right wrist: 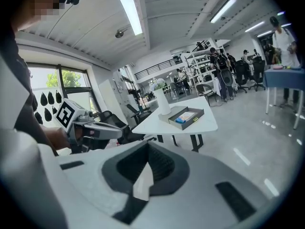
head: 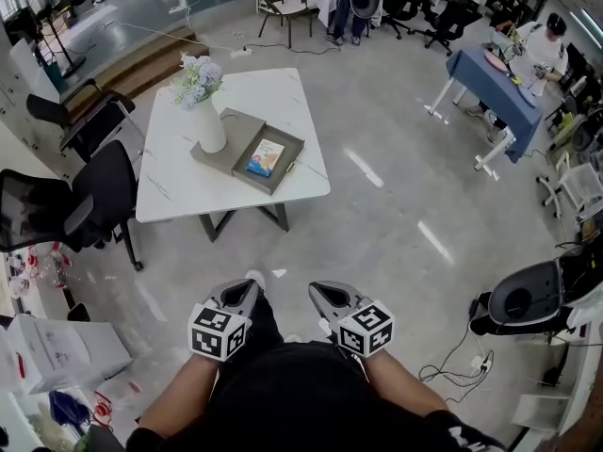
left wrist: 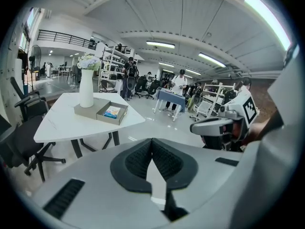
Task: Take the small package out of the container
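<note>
The small blue and yellow package (head: 266, 157) lies flat in the open grey container (head: 283, 179) on the white table (head: 188, 196), beside a white vase of flowers (head: 209, 125). Both grippers hang low by my body, well short of the table. My left gripper (head: 247, 288) is shut with nothing in it; its pads meet in the left gripper view (left wrist: 152, 143). My right gripper (head: 318, 290) is likewise shut and empty (right wrist: 147, 148). The package (left wrist: 112, 111) and container (left wrist: 102, 117) show far ahead, also in the right gripper view: package (right wrist: 186, 117), container (right wrist: 188, 124).
Black office chairs (head: 94, 196) stand at the table's left side. A stretch of grey floor (head: 377, 224) lies between me and the table. A blue-covered desk (head: 495, 88) and people are at the far right. Boxes (head: 57, 351) sit lower left, a black machine (head: 523, 299) at right.
</note>
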`<state>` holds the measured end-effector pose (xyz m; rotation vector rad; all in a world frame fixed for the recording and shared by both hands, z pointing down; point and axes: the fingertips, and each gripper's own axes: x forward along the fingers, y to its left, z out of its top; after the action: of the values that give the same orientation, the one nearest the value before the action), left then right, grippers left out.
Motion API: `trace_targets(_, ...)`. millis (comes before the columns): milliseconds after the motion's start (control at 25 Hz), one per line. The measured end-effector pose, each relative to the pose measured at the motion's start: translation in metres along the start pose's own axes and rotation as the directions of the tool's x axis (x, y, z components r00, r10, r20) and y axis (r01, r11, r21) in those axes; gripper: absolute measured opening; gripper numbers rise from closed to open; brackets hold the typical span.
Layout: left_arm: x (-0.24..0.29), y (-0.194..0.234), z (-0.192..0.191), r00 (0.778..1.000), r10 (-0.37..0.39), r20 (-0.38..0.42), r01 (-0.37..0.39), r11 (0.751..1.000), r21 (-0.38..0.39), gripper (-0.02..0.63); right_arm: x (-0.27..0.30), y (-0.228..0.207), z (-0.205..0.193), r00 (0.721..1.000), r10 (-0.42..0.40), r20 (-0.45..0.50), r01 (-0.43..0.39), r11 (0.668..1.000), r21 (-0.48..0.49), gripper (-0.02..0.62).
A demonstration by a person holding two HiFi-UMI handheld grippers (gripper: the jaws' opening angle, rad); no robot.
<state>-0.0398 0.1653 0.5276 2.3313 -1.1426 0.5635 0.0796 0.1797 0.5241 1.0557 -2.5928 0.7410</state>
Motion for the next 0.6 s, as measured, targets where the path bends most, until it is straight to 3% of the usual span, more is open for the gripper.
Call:
trace_targets(200,0.029,0.02,0.033,0.999,-0.028,0.028,0.028,0.999,0.026,0.002,0.01,-0.035,0.021,0.998,-0.067,0.007,0.067,0.998,-0.01,0.0)
trace_targets(600,0.081,0.108,0.11,0.999,-0.037,0.025,0.036,0.999,0.04,0.002,0.074,-0.102,0.101,0.986,-0.164,0.029,0.164,0.986,0.017,0.0)
